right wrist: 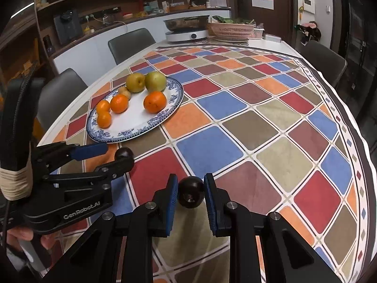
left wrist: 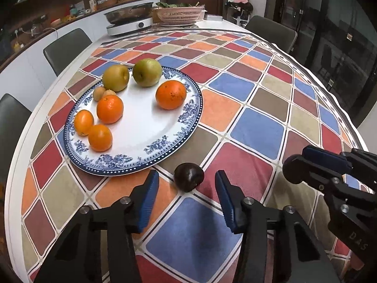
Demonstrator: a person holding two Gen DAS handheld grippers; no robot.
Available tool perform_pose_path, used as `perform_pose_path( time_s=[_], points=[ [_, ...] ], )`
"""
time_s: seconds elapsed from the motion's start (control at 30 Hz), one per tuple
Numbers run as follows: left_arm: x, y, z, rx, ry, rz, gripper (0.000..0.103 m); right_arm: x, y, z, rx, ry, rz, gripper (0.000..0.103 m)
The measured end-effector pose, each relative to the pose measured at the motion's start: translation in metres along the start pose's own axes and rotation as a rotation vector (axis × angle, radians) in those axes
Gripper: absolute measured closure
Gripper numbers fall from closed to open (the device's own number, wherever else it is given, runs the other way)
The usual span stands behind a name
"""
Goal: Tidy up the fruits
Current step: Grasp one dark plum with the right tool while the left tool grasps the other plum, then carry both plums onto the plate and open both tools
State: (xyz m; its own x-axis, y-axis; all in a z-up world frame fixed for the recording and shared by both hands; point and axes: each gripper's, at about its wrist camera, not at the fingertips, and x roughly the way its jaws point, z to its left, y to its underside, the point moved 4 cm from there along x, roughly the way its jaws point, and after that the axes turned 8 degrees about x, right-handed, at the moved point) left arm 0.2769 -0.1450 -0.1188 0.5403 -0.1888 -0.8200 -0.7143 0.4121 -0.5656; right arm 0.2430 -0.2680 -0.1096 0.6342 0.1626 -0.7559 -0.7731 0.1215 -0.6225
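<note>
The table [left wrist: 259,122] is seen first, spread with a checked cloth of red, blue, orange and tan squares, and on it, toward its left side, a large blue-and-white plate [left wrist: 165,127] is laid with the fruit already gathered: two green-yellow pears at the back, four oranges, and two small brown fruits tucked between them. Two dark round fruits are not yet on it, and they are what this step is judged to concern. One dark fruit [right wrist: 190,194] is gripped by the right gripper [right wrist: 190,198], its blue pads pressed on either side and the fruit carried just above the cloth, well short of the plate. The other dark fruit [left wrist: 188,179] is left lying on the cloth, just off the plate's near rim, and is framed by the left gripper [left wrist: 187,188], whose jaws are parted with a clear gap on both sides, so nothing is held there. From the right wrist view, that fruit is seen beside the left gripper's far finger. A pick on the left is judged to be in hand; next, the left jaws would need to be brought forward around the fruit and closed, and both fruits lifted over the rim and set down on the bare white middle of the plate
</note>
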Motion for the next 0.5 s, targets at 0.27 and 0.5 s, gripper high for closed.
perform_pose_path(
  time_s=[0.27, 0.5],
  points=[
    [0.007, 0.002, 0.0, -0.007, 0.013, 0.019, 0.075, -0.001, -0.003, 0.006, -0.022, 0.005, -0.005, 0.079],
    [-0.006, 0.003, 0.003, -0.015, 0.025, 0.0, 0.075, -0.003, -0.003, 0.009, -0.031, -0.001, -0.003, 0.079]
  ],
)
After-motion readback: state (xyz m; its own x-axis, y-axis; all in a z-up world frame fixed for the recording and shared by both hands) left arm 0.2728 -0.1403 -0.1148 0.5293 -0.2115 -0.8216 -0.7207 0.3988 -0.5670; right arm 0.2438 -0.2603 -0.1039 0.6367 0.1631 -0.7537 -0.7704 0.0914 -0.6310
